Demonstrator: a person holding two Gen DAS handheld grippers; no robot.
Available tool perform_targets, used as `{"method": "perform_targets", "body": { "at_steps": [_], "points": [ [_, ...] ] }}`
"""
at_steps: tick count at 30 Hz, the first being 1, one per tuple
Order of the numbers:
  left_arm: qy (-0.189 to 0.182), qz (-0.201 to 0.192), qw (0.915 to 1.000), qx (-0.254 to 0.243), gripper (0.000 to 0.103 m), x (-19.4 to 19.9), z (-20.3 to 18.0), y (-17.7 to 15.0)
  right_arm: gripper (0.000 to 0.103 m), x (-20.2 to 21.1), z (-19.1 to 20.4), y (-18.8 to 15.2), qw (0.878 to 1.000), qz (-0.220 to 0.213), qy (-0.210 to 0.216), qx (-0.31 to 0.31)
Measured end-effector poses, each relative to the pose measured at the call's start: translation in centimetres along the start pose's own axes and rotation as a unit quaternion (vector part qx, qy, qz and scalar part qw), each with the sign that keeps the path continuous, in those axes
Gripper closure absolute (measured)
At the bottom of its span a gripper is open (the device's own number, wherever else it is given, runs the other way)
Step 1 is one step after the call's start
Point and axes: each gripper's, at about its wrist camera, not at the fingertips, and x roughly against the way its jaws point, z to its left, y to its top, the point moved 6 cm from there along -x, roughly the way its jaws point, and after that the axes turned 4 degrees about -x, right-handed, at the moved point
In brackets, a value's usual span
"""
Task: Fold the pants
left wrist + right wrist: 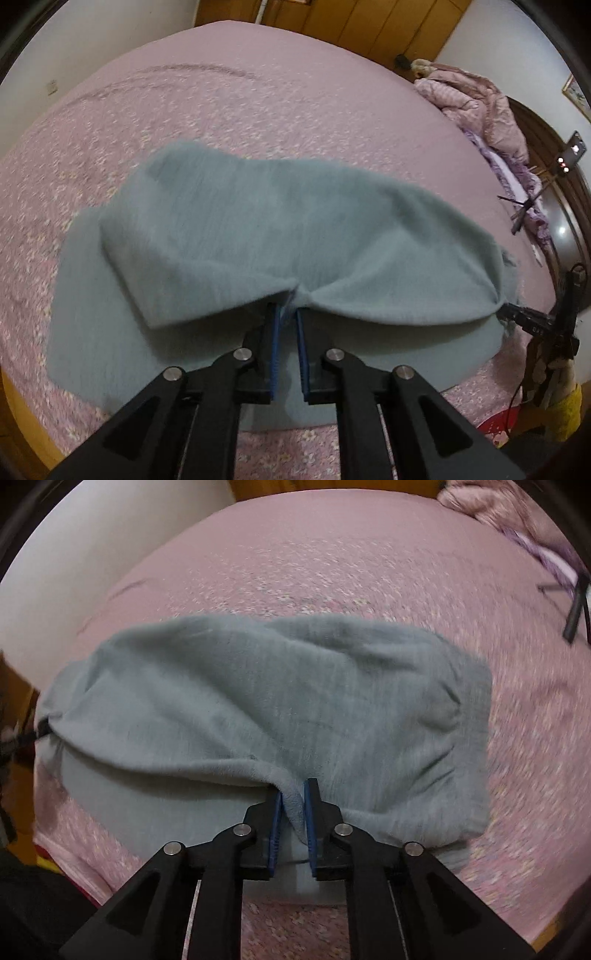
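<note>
Pants: grey-green fleece pants [280, 236] spread on pink floral bed [229, 110], upper layer doubled over lower.
Left claw [289, 308]: clamped on near hem, 6 o'clock, lifting the edge.
Right claw [293, 794]: pinching same hem, sharing the carry.

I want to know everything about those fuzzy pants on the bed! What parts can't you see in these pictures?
- Pants: waistband and leg ends cannot be told apart; both views are motion-blurred.
- Lower layer: mostly covered by the raised upper layer.
- Left hand-held gripper: its fingertips are buried in cloth in the left wrist view.
- Right hand-held gripper: the pinched fold hides how much cloth sits between the pads.
- Bed: its edges run out of frame.
</note>
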Motion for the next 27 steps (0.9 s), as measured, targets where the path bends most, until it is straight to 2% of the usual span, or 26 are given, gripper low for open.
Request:
{"method": "perform_targets", "body": {
  "at_steps": [2, 7, 11, 12, 15, 17, 20, 27],
  "points": [
    [0.004, -0.003, 1.0000, 0.008, 0.077, 0.5, 0.7, -0.5, 0.088, 0.2, -0.4, 0.0, 1.000, -0.008, 0.010, -0.022],
    [0.025, -0.021, 0.9982, 0.051, 0.069, 2.1, 2.9, -1.7, 0.086, 0.9, -1.0, -0.6, 0.998, -0.012, 0.024, -0.059],
    [0.030, -0.037, 0.9948, 0.090, 0.065, 3.5, 4.8, -2.3, 0.082, 1.8, -1.3, -1.2, 0.997, -0.018, 0.013, -0.072],
    [0.026, -0.042, 0.9937, 0.100, 0.065, 3.9, 5.2, -2.4, 0.081, 2.0, -1.1, -1.3, 0.997, -0.021, 0.009, -0.075],
    [-0.003, -0.058, 0.9909, 0.121, 0.065, 4.4, 5.3, -2.1, 0.067, 3.1, -0.9, -1.8, 0.995, -0.034, 0.001, -0.089],
    [-0.027, -0.061, 0.9893, 0.130, 0.060, 4.4, 5.2, -2.0, 0.057, 3.6, -0.7, -1.9, 0.994, -0.042, 0.009, -0.103],
    [-0.052, -0.061, 0.9861, 0.145, 0.046, 4.2, 4.7, -1.9, 0.055, 4.1, -0.3, -2.1, 0.991, -0.048, 0.026, -0.120],
    [-0.041, -0.070, 0.9805, 0.179, 0.046, 3.0, 5.6, 0.1, 0.055, 3.3, -0.2, -2.3, 0.982, -0.036, 0.066, -0.173]
  ]
}}
